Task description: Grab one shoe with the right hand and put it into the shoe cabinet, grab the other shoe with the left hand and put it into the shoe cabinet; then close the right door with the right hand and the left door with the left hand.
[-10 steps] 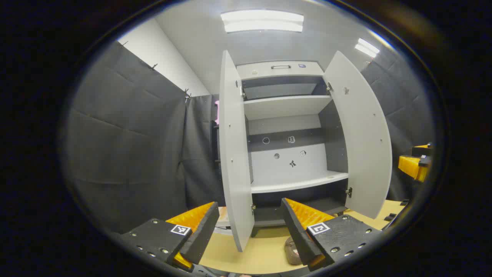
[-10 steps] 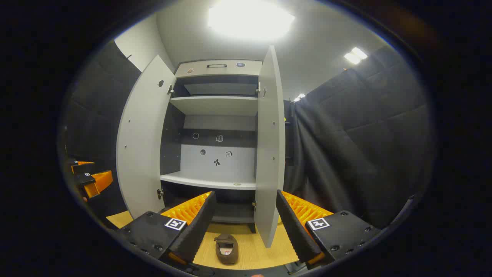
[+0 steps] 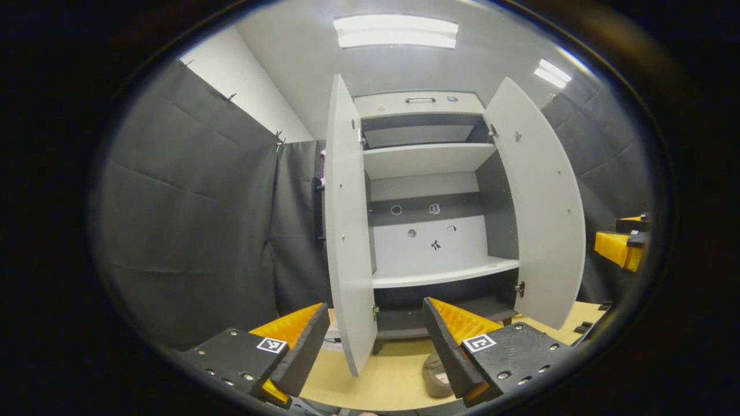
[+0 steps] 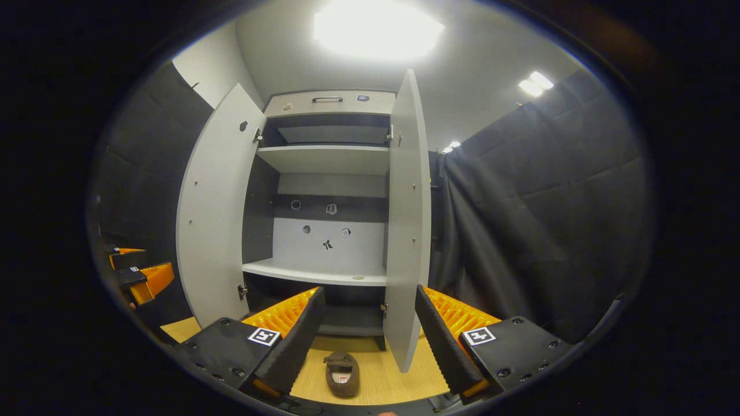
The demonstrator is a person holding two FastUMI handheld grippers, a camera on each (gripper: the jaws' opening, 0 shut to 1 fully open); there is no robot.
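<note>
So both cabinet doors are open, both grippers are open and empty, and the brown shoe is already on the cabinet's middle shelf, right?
Not quite: the brown shoe lies on the wooden floor before the cabinet, as the right gripper view shows. Both doors are open; left gripper and right gripper are open and empty.

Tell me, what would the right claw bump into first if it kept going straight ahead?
Probably the edge of the tall grey right cabinet door, which stands open right in line between the open right claw's fingers. The brown slipper-like shoe lies lower, on the wooden floor. Depth is hard to judge here.
</note>
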